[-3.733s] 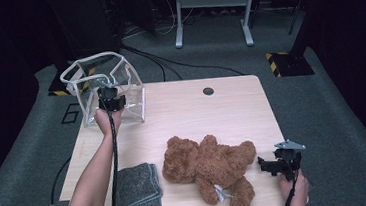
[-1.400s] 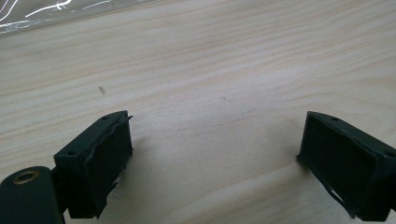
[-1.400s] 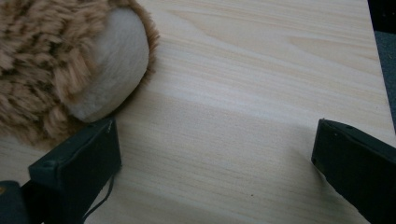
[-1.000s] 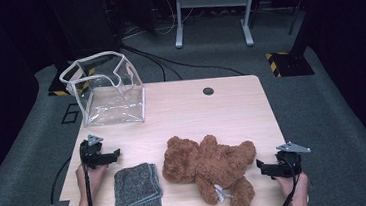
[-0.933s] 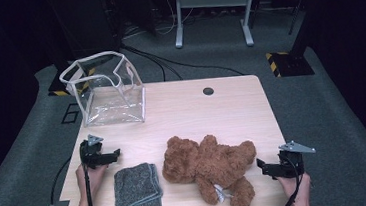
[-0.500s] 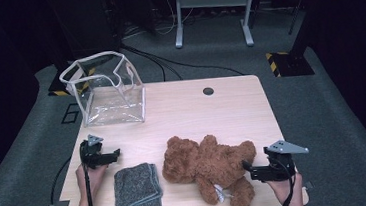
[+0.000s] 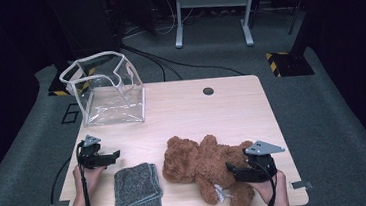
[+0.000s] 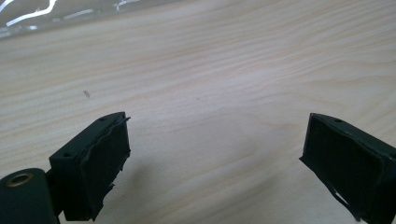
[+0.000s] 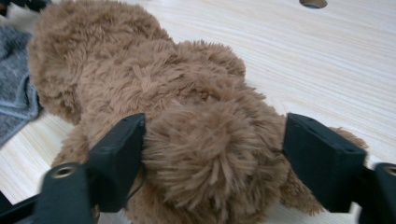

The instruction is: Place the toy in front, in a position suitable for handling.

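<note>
My right tool (image 7: 233, 169) has moved in over the fluffy brown teddy bear (image 7: 203, 161) lying on the light wooden table (image 7: 212, 110), jaws closing around its limb, while my left tool (image 7: 110, 156) gapes empty.

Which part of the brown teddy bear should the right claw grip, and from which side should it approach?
Probably the rounded limb at the teddy bear's near right end, approached from the table's right edge. The bear lies flat, and this limb already sits between the right claw's closing jaws.
</note>
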Available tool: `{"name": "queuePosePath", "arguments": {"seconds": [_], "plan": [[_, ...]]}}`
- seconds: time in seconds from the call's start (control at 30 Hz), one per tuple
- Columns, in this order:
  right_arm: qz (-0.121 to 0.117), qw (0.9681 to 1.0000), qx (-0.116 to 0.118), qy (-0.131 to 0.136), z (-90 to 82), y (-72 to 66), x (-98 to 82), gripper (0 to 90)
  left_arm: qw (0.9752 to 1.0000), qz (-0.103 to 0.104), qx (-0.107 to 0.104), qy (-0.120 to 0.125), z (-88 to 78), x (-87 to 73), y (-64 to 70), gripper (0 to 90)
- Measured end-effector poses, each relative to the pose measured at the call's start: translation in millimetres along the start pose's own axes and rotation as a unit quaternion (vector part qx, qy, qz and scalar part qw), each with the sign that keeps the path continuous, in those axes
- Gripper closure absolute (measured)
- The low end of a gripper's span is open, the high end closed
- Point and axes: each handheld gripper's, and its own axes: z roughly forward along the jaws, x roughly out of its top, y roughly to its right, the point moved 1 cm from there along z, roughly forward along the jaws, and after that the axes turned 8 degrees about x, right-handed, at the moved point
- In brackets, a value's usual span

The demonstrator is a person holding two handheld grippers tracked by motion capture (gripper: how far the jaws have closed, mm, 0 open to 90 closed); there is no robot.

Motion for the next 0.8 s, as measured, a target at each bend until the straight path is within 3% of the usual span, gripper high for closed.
{"name": "queuePosePath", "arguments": {"seconds": [0.1,0.13,0.3,0.33,0.37,0.4,0.43,0.5,0.53,0.57,0.67,0.7,0.73,0.77,0.8], "plan": [[-0.004,1.0,-0.004,-0.005,2.7,-0.4,0.5,30.8,0.9999,0.007,-0.004,0.006,-8.3,2.7,6.8,7.7],[-0.004,0.9999,-0.003,-0.009,5.5,-1.0,0.4,36.9,0.9996,0.014,-0.023,0.011,-15.6,4.4,16.0,7.7],[-0.008,0.9997,-0.014,-0.016,9.5,-2.6,0.8,50.7,0.9974,0.049,-0.051,0.012,-26.4,5.3,43.8,7.3],[-0.008,0.9997,-0.016,-0.017,10.2,-2.8,0.8,53.4,0.9974,0.049,-0.051,0.012,-26.4,5.3,43.8,7.2],[-0.007,0.9996,-0.018,-0.019,11.1,-3.2,1.0,55.2,0.996,0.058,-0.066,0.019,-29.9,5.1,57.0,7.2],[-0.007,0.9996,-0.018,-0.019,11.1,-3.2,1.0,55.2,0.996,0.058,-0.066,0.019,-29.9,5.1,57.0,7.1],[-0.009,0.9994,-0.024,-0.024,13.1,-3.7,1.2,59.0,0.9935,0.072,-0.086,0.022,-32.5,4.0,72.7,7.2],[-0.008,0.9992,-0.029,-0.027,15.0,-3.6,1.3,60.9,0.9905,0.096,-0.097,0.016,-33.4,1.8,90.1,7.4],[-0.005,0.9992,-0.029,-0.027,15.7,-3.6,1.3,61.4,0.9905,0.096,-0.097,0.016,-33.4,1.8,90.1,7.5],[-0.002,0.9992,-0.029,-0.027,16.0,-3.5,1.3,61.8,0.9873,0.113,-0.111,0.013,-33.7,-0.2,105.6,7.5],[0.0,0.999,-0.032,-0.031,16.2,-3.7,1.4,62.2,0.9829,0.126,-0.133,0.018,-35.7,0.1,123.2,7.6],[0.0,0.9991,-0.03,-0.031,16.5,-3.5,1.5,62.2,0.9829,0.126,-0.133,0.018,-35.7,0.1,123.2,7.5],[-0.002,0.9991,-0.029,-0.031,16.8,-3.1,1.6,62.1,0.98,0.136,-0.145,0.015,-35.9,0.0,133.4,7.5],[0.0,0.999,-0.033,-0.031,16.8,-3.0,1.9,62.2,0.98,0.136,-0.145,0.015,-35.9,0.0,133.4,7.5],[0.002,0.9989,-0.033,-0.032,17.0,-3.0,1.9,62.2,0.9774,0.142,-0.156,0.013,-35.1,-0.6,141.2,7.7]]}}
